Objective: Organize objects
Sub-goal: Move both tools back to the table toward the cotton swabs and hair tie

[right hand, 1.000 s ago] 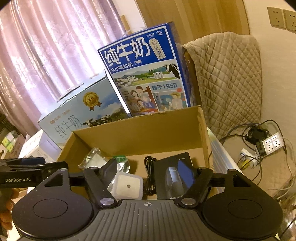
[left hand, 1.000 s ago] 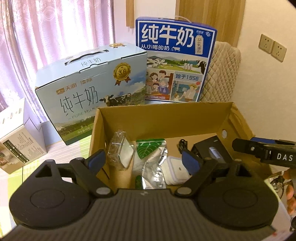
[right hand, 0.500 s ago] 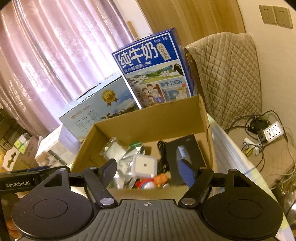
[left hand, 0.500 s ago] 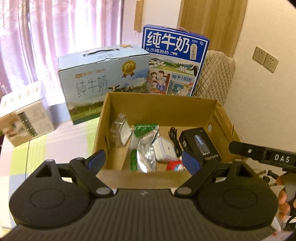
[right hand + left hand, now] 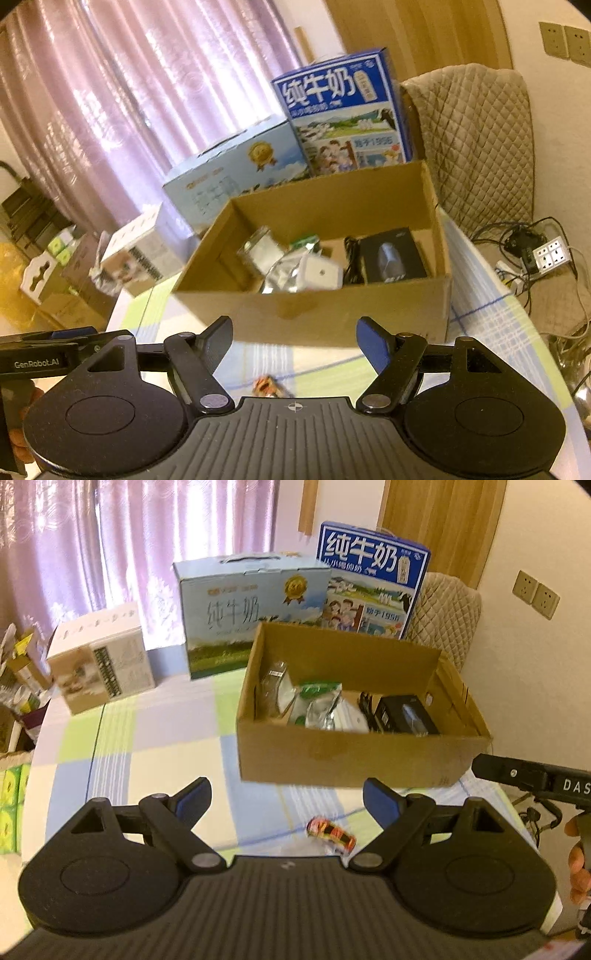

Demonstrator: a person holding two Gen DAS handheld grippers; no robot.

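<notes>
Most of the sorting looked done: your cardboard box (image 5: pixel 343 760) already held a clear packet (image 5: pixel 275 686), a green pouch (image 5: pixel 317 690), a foil bag (image 5: pixel 325 712), a white case (image 5: pixel 319 275), a black cable (image 5: pixel 351 258) and a boxed mouse (image 5: pixel 406 714). One small toy car (image 5: pixel 330 832) lay on the checked surface (image 5: pixel 147 746), just in front of the box. Your left tool (image 5: pixel 286 799) hung wide and empty above the car. Your right tool (image 5: pixel 294 338) was equally wide, holding nothing, touching nothing.
</notes>
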